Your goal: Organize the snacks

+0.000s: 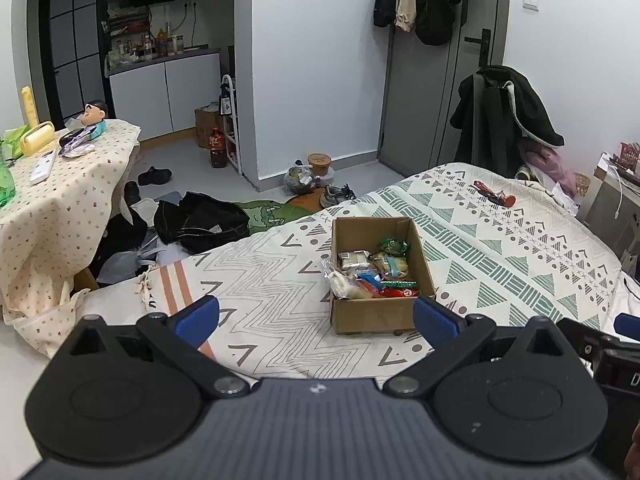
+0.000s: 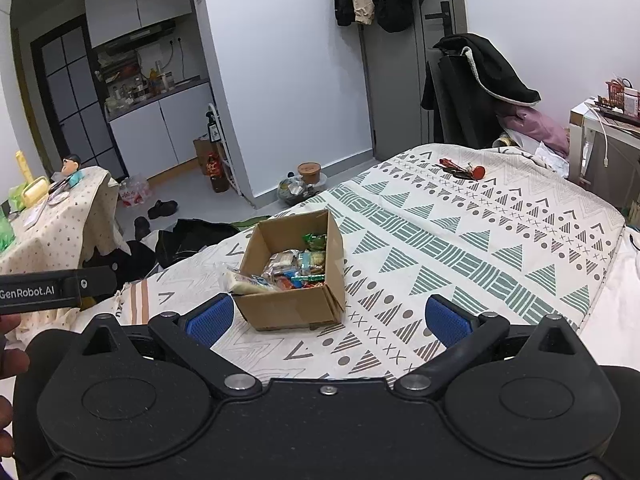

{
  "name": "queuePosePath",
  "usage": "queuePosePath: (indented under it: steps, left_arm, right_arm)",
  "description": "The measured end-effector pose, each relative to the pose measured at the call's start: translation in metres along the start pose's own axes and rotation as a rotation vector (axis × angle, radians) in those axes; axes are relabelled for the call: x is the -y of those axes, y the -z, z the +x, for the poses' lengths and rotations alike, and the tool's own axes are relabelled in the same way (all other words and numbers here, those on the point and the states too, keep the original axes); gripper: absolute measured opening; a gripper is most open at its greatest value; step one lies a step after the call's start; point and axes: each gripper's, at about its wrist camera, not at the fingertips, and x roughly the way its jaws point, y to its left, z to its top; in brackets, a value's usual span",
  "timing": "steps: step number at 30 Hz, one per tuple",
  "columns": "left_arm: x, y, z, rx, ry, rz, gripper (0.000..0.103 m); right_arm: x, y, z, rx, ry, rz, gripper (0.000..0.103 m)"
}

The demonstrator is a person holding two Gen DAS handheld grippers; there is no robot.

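Observation:
An open cardboard box stands on the patterned bedspread. Several wrapped snacks fill it, and a clear packet sticks out over its left rim. My left gripper is open just short of the box, nothing between its blue pads. My right gripper is open too, held back from the box's near wall. The left gripper's body shows at the right wrist view's left edge.
Red items lie on the far side of the bed. A cloth-covered table with clutter stands left. Bags and shoes litter the floor. A coat-draped chair and a desk stand right.

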Motion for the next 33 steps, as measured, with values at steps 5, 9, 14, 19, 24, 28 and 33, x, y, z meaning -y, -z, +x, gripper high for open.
queuePosePath:
  steps: [5,9,14,19,24,28,33]
  left_arm:
    - [0.004,0.0,-0.004,0.007,0.012,0.007,0.103]
    - [0.007,0.001,-0.004,0.006,0.018,0.016,0.102]
    - [0.007,0.002,-0.002,0.0,0.026,0.016,0.103]
    - [0.007,0.002,0.0,-0.004,0.03,0.014,0.103]
    - [0.007,0.002,0.002,-0.011,0.031,0.013,0.103]
    - [0.007,0.003,0.005,-0.015,0.031,0.012,0.103]
    - [0.007,0.003,0.008,-0.019,0.034,0.014,0.103]
  right_arm:
    - [0.002,-0.001,-0.004,0.01,0.005,0.005,0.103]
    - [0.003,-0.001,-0.004,0.013,0.012,0.01,0.103]
    - [0.001,0.0,-0.003,0.008,0.016,-0.001,0.103]
    - [0.0,-0.001,-0.001,0.003,0.023,-0.004,0.103]
    - [-0.003,0.0,0.0,-0.001,0.022,-0.013,0.103]
    - [-0.004,-0.001,0.002,-0.005,0.02,-0.019,0.103]
    - [-0.003,-0.003,0.001,-0.004,0.015,-0.02,0.103]
